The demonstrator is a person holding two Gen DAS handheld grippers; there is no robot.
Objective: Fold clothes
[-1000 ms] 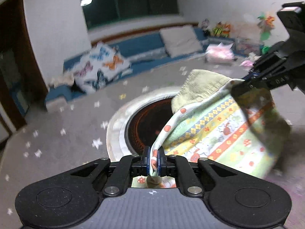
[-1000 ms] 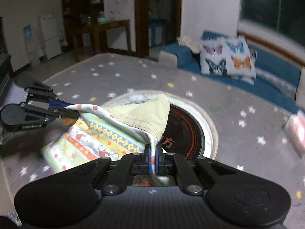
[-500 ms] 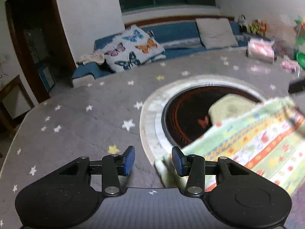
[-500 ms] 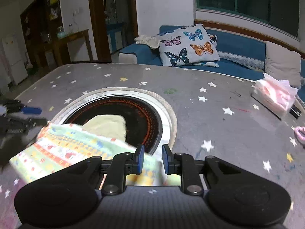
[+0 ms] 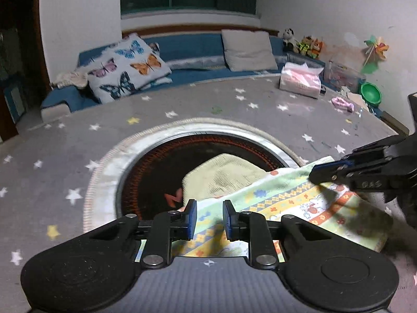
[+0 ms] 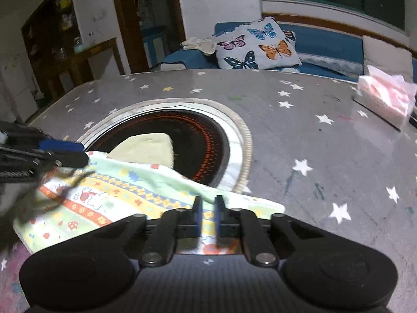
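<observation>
Cloth [image 5: 292,203] lies flat under both grippers; left gripper [image 5: 207,217] closing but still spread, right gripper [image 6: 207,215] nearly pressed together, pinching nothing.

The patterned garment [image 5: 294,203] is a small piece of clothing, pale green with yellow, orange and blue bands of diamonds, flowers, mushrooms and little white animals. Its pale yellow ribbed inner side [image 5: 226,174] shows as a rounded flap at the far end. It lies spread flat on the grey star-printed desk [image 5: 234,107], the flap reaching over the dark round inset [image 5: 153,172] in the desk top. The near edge runs directly below the left tool [image 5: 207,217], between its parted blue pads, and likewise under the right tool [image 6: 207,210]. The cloth looks smooth, with one soft ridge along its far edge.
</observation>
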